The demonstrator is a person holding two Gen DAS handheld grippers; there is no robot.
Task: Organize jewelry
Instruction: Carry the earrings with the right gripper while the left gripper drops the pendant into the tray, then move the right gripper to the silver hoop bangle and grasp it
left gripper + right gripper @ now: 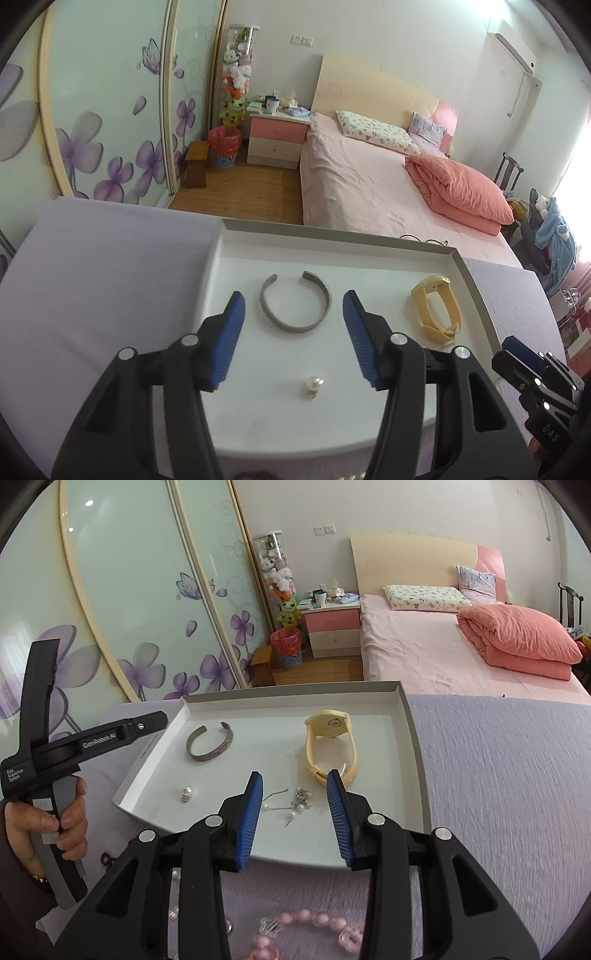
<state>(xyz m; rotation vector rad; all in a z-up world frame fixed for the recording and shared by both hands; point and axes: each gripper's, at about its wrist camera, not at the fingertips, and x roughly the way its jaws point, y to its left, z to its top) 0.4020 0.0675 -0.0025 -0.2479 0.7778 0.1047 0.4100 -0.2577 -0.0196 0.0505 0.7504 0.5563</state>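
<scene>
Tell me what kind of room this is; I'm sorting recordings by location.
A bedroom, almost certainly: a made bed with pillows, a pink nightstand beside it, and a sliding wardrobe with flower decals. The jewelry tray sits on a lilac-covered surface at the bed's foot.

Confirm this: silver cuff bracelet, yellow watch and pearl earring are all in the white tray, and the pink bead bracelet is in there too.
Not quite. The pink bead bracelet lies on the purple cloth outside the white tray, as the right wrist view shows. The silver cuff bracelet, yellow watch and pearl earring are in the tray.
</scene>
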